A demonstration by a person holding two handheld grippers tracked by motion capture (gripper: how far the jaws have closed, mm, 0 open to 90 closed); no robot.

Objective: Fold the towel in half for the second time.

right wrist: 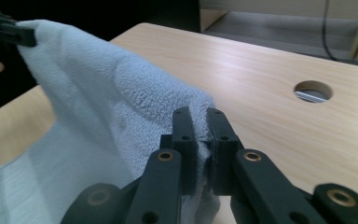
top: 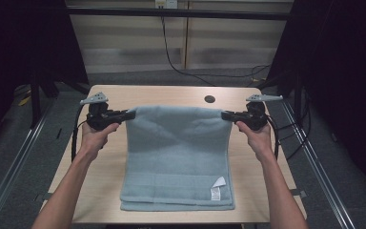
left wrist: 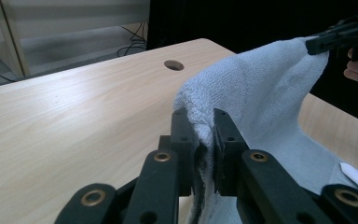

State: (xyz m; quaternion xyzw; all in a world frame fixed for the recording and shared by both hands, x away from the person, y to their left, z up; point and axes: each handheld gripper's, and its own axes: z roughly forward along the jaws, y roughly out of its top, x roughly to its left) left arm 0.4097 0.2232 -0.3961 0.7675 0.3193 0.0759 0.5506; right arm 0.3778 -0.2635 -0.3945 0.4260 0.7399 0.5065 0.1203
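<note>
Towel (top: 176, 143) corners in both tools (lifted taut)

We see a pale blue towel (top: 176, 157) spread on the wooden table (top: 248, 157), its far edge lifted and stretched between the two grippers. The left gripper (top: 129, 114) pinches the far left corner, the right gripper (top: 226, 115) the far right corner. The near end lies folded on the table, with a white label (top: 217, 188) near its right corner. A round hole (top: 209, 99) sits in the table beyond the towel.
</note>
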